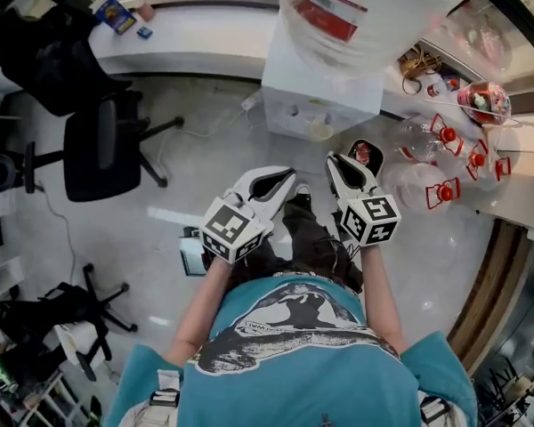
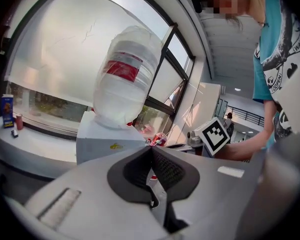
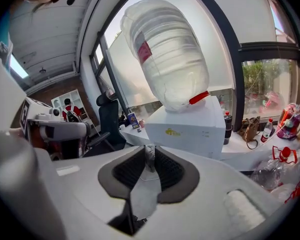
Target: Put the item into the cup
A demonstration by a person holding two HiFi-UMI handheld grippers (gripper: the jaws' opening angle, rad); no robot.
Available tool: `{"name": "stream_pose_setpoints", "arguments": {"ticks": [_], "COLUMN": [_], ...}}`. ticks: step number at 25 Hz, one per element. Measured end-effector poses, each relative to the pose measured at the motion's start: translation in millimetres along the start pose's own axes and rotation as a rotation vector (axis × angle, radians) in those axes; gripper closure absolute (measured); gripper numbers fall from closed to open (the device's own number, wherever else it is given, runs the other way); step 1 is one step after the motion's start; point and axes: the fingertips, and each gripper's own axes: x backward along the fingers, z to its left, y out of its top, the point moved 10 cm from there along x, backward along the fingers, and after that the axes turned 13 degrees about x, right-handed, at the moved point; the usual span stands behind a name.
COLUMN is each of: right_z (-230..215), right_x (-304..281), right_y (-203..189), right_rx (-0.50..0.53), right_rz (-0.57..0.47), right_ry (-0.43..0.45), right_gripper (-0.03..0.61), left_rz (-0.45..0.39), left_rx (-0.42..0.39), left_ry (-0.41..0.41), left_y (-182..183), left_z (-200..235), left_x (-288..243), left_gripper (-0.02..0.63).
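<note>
Between the pads of the right claw (image 3: 149, 150), close to their tips, sits the item (image 3: 149, 159). It is a small pale grey scrap, too small to name more exactly. The pads stand tight on either side and appear to pinch it, so the right claw reads as gripping the item. The left claw (image 2: 151, 150) has its pads met at the tips with nothing between them.

In the head view both claws are held side by side in front of the person's body, above the floor (image 1: 205, 185). They point towards the water dispenser (image 1: 320, 96) with its big upturned bottle (image 1: 365, 7). No cup can be picked out for certain. A pale round shape (image 1: 320, 130) low on the dispenser's front might be one, but that cannot be told. To the right, clear plastic bottles with red caps (image 1: 445, 136) lie heaped beside the bench (image 1: 525, 185). An office chair (image 1: 102, 145) stands well apart on the left.

The step in hand looks like carrying the item to the cup, with the task barely begun. A light scrap held only at the tips could slip out, so an even squeeze on the right claw seems wise. It would help to find the cup first, then bring the tips low over its mouth before parting the pads. The empty left claw could steady the cup's wall.
</note>
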Motion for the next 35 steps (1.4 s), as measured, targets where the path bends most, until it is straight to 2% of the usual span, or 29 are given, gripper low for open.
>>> {"name": "stream_pose_setpoints", "arguments": {"ticks": [6,14,23,31,35], "right_z": [-40,-79,-111,-131,-136], "right_x": [-28,-72,-124,-153,-165], "right_y": [-31,-82,-140,-170,-175], "right_rx": [0.000,-0.035,-0.111,-0.255,-0.267], "right_rz": [0.060,0.142,0.196,0.138,0.129], "right_ry": [0.071,0.094,0.053,-0.005,-0.033], "right_gripper": [0.517,0.517,0.517,0.517,0.517], "left_rz": [-0.010,-0.023,-0.035,-0.042,-0.050], "left_rx": [0.000,-0.006,0.003,0.044,0.054], "left_ry": [0.050,0.130,0.148,0.191,0.194], "left_y": [-13,-27,-54,-72,-75], "left_z": [-12,-4,15,31,39], "left_x": [-30,-61,-88,-87,-84], "left_gripper": [0.609,0.609,0.609,0.609,0.609]}}
